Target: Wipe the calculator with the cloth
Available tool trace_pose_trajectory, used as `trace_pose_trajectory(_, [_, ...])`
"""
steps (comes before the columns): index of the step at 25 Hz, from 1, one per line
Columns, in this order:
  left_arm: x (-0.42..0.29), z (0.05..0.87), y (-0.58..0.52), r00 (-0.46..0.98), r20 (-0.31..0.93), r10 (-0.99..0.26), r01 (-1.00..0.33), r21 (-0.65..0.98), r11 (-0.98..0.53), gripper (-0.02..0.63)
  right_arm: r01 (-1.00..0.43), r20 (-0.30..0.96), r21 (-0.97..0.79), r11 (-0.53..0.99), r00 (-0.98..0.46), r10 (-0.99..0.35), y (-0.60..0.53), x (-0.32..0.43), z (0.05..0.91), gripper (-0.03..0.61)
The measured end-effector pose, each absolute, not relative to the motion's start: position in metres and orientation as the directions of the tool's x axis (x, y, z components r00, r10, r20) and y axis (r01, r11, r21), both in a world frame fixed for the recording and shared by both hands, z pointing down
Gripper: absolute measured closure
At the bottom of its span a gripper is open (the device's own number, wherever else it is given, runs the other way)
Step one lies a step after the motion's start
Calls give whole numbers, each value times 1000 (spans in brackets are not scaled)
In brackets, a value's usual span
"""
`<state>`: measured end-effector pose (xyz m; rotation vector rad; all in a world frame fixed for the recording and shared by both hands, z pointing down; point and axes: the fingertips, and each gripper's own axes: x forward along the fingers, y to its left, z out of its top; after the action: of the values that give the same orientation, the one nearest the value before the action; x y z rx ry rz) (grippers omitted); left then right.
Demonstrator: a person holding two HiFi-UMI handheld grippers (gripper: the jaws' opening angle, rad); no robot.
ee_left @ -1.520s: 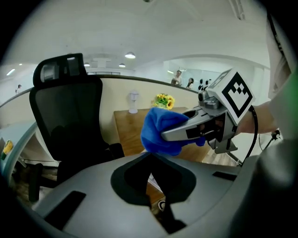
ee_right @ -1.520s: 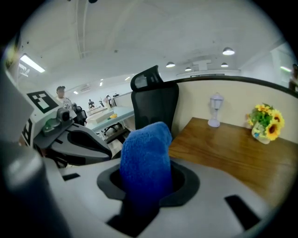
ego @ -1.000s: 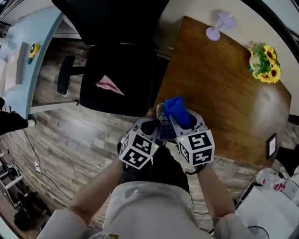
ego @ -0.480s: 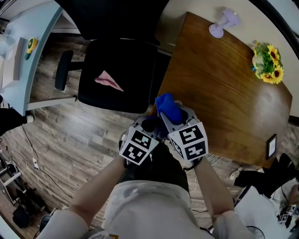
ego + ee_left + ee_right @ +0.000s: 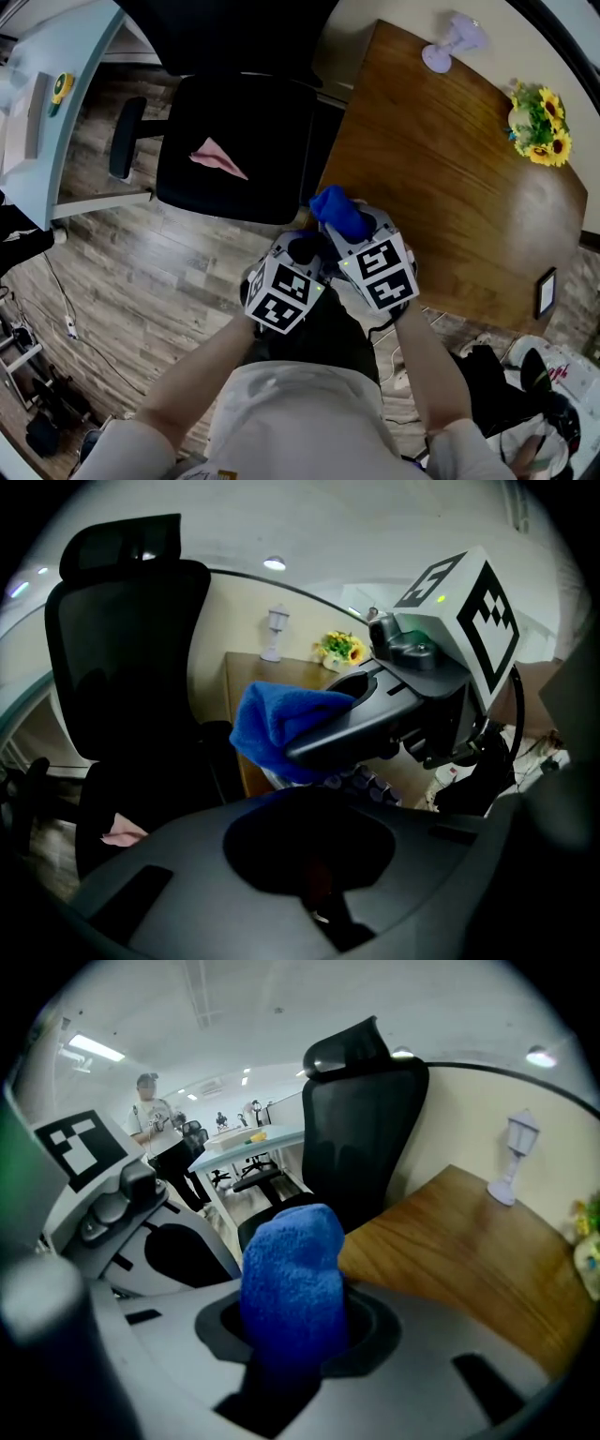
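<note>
My right gripper [image 5: 343,228] is shut on a bunched blue cloth [image 5: 338,213] that sticks up from its jaws [image 5: 292,1274]. Close on its left, my left gripper [image 5: 306,253] holds the calculator in the air over the floor, just off the table's near left corner. In the left gripper view the cloth [image 5: 279,728] lies against the calculator [image 5: 362,782], of which only a strip of rounded keys shows under the cloth. In the head view the cloth and the grippers hide the calculator almost wholly.
A black office chair [image 5: 234,141] with a pink paper [image 5: 217,160] on its seat stands just beyond the grippers. The wooden table [image 5: 450,187] at the right carries a small lilac lamp [image 5: 451,43], sunflowers [image 5: 537,123] and a small frame [image 5: 545,292].
The right gripper and cloth have slid left and toward me over the calculator, whose keys showed a second ago and are now covered. The left gripper has barely moved.
</note>
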<state>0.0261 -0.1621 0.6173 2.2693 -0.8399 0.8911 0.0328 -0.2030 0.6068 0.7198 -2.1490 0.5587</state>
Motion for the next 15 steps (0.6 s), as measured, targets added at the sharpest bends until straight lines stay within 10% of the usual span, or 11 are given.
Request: trace_pose_trajectory(15, [39,618,-168,607,738,-294,-695,314,-647,612,-868,801,-121,481,-372,-470,-202,125,603,445])
